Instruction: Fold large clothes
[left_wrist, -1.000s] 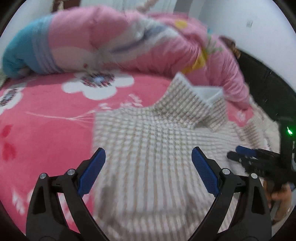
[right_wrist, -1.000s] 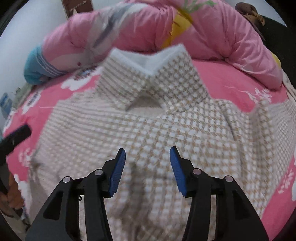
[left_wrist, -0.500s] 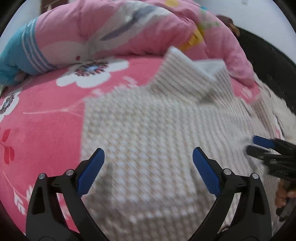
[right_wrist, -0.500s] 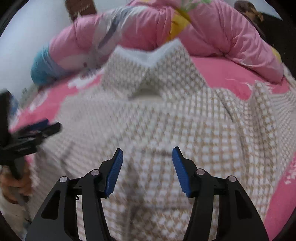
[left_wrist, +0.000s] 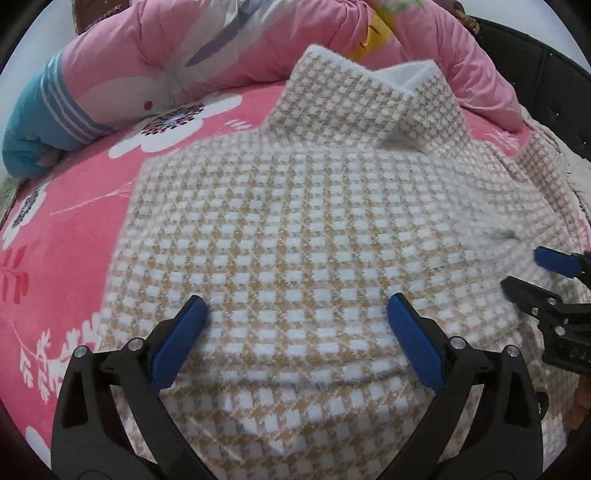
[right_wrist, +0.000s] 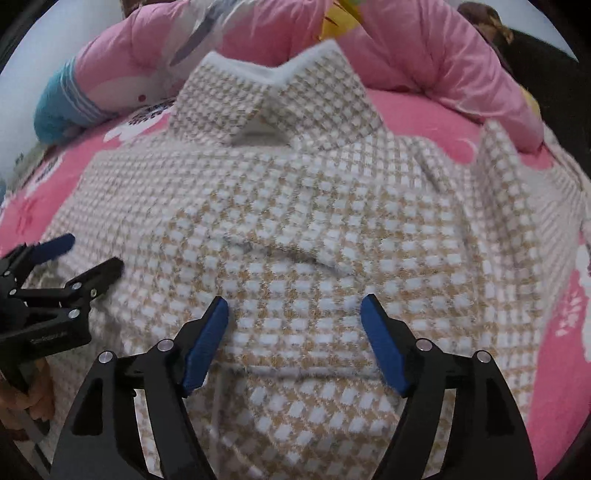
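A beige-and-white checked garment (left_wrist: 295, 229) lies spread on a bed covered by a pink blanket (left_wrist: 74, 236) printed with white flowers. Its collar (left_wrist: 369, 96) points toward the far edge of the bed, where a rolled pink quilt (left_wrist: 184, 62) with a blue striped end rests against the wall. The garment's lower part is folded up over its body, and the folded edge (left_wrist: 314, 380) runs across the near side, just in front of both grippers. At the bed's right edge, part of the garment's side stands up in a loose ridge (right_wrist: 495, 170).

The left gripper (left_wrist: 295, 339) hovers low over the folded cloth, its blue-padded fingers (left_wrist: 177, 347) spread wide apart and holding nothing. The right gripper (right_wrist: 295, 343) sits beside it over the same fold, its fingers (right_wrist: 207, 343) also apart with nothing between them. In the right wrist view, the left gripper appears at the left edge, side on, above the cloth. A small pucker (right_wrist: 291, 254) rises in the fabric just ahead of the right gripper.
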